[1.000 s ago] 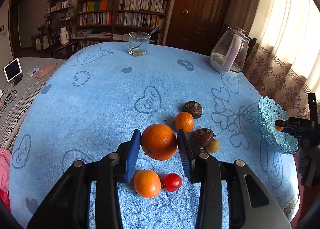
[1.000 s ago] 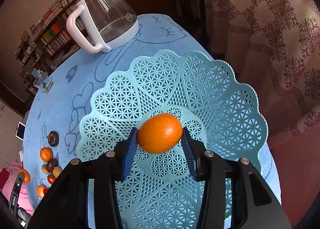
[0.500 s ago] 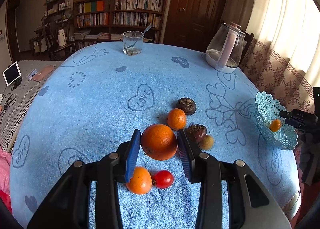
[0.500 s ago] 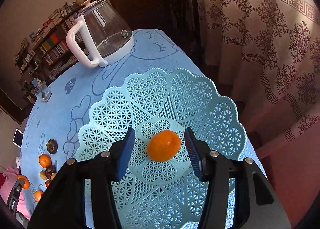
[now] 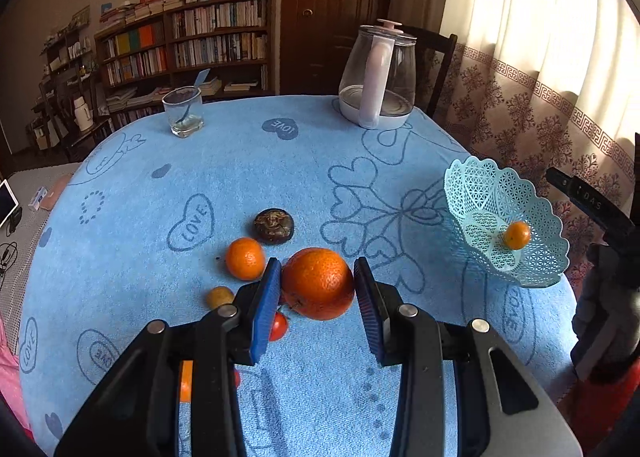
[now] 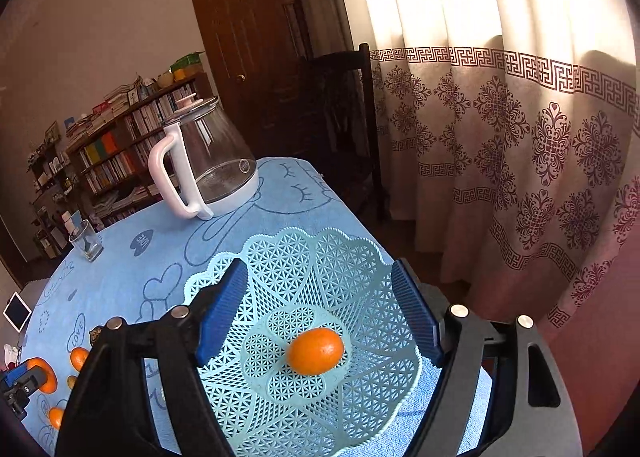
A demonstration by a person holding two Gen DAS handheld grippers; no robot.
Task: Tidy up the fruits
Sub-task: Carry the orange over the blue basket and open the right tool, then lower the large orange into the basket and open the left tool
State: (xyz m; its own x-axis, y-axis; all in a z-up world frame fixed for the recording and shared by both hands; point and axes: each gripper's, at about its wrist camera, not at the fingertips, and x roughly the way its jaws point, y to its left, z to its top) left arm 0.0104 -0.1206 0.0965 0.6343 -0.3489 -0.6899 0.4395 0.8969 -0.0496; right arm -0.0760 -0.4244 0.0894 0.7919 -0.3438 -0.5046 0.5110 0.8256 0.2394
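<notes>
My left gripper (image 5: 317,291) is shut on a large orange (image 5: 318,283) and holds it above the blue tablecloth. Below it lie a small orange (image 5: 245,258), a dark round fruit (image 5: 274,225), a small yellow-brown fruit (image 5: 219,296) and a red tomato (image 5: 279,327), partly hidden by the fingers. The light-blue lattice basket (image 5: 532,261) stands at the table's right edge with a small orange (image 5: 516,235) in it. My right gripper (image 6: 320,311) is open above the basket (image 6: 360,257), over that small orange (image 6: 315,350).
A glass kettle (image 5: 378,77) with a white handle stands at the far right of the table, and it shows in the right wrist view (image 6: 204,161). A glass tumbler (image 5: 183,111) stands at the far left. Curtains and a chair are behind the basket.
My right gripper let go of the small orange into the basket, opened wide and drew back upward. My left gripper carried the large orange to the right, toward the basket.
</notes>
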